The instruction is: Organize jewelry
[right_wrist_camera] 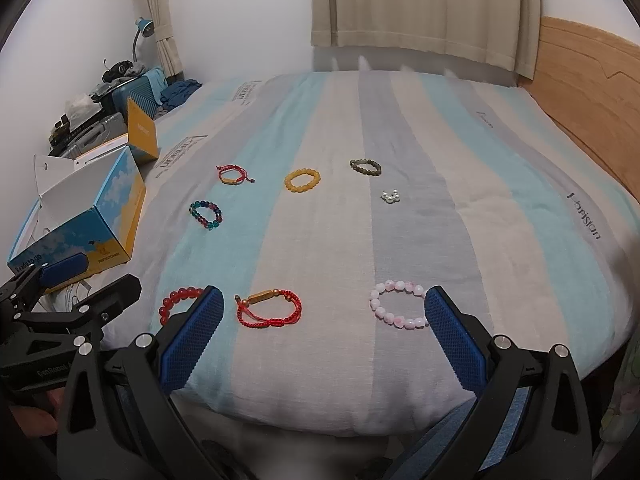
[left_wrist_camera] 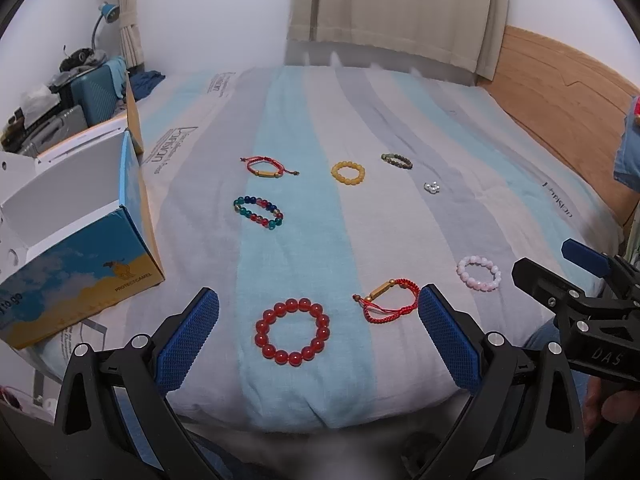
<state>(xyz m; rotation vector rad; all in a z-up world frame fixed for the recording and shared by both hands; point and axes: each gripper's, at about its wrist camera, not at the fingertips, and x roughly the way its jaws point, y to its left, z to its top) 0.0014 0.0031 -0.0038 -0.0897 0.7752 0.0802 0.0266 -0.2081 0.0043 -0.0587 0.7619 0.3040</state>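
The left hand-held gripper (left_wrist_camera: 318, 322) hangs above the near edge of the bed (left_wrist_camera: 400, 380), jaws spread wide and grasping nothing; the right hand-held gripper (right_wrist_camera: 324, 320) hangs beside it, equally released. On the striped bedcover lie eight pieces, all apart from one another: nearest, a red bead bracelet (left_wrist_camera: 292, 332), a red cord bracelet with a gold tube (left_wrist_camera: 386, 300) and a pink bead bracelet (right_wrist_camera: 398, 304); farther back, a multicoloured bead bracelet (left_wrist_camera: 258, 213), a second red cord bracelet (left_wrist_camera: 266, 169), a yellow bead bracelet (left_wrist_camera: 348, 172), a dark green bead bracelet (left_wrist_camera: 396, 161) and a small cluster of pearls (left_wrist_camera: 432, 187). An open blue and yellow box (left_wrist_camera: 80, 240) stands at the bed's left side
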